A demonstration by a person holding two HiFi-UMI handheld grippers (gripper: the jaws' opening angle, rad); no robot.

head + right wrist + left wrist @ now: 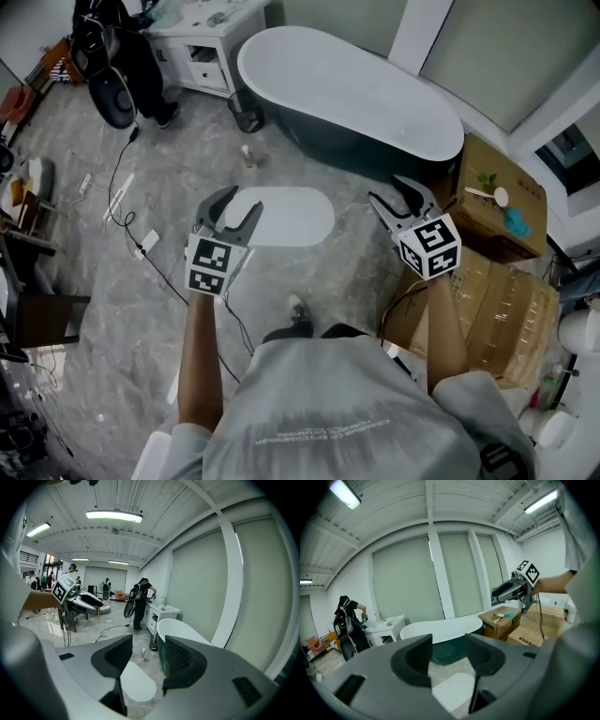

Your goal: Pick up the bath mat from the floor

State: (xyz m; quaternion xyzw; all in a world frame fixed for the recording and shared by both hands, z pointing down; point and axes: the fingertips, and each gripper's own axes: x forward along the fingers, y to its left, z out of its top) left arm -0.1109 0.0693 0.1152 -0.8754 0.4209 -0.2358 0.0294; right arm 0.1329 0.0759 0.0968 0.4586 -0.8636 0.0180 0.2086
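Bath mat [281,216]: flat on floor [178,159] beside tub [356,94], untouched. My left gripper [234,214], right gripper [401,202]: jaws apart, empty, poised above, presumably for descent.

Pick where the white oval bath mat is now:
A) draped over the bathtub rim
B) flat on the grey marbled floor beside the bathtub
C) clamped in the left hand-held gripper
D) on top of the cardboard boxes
B: the white oval bath mat lies flat on the grey marbled floor in front of the white freestanding bathtub, with nothing gripping it.
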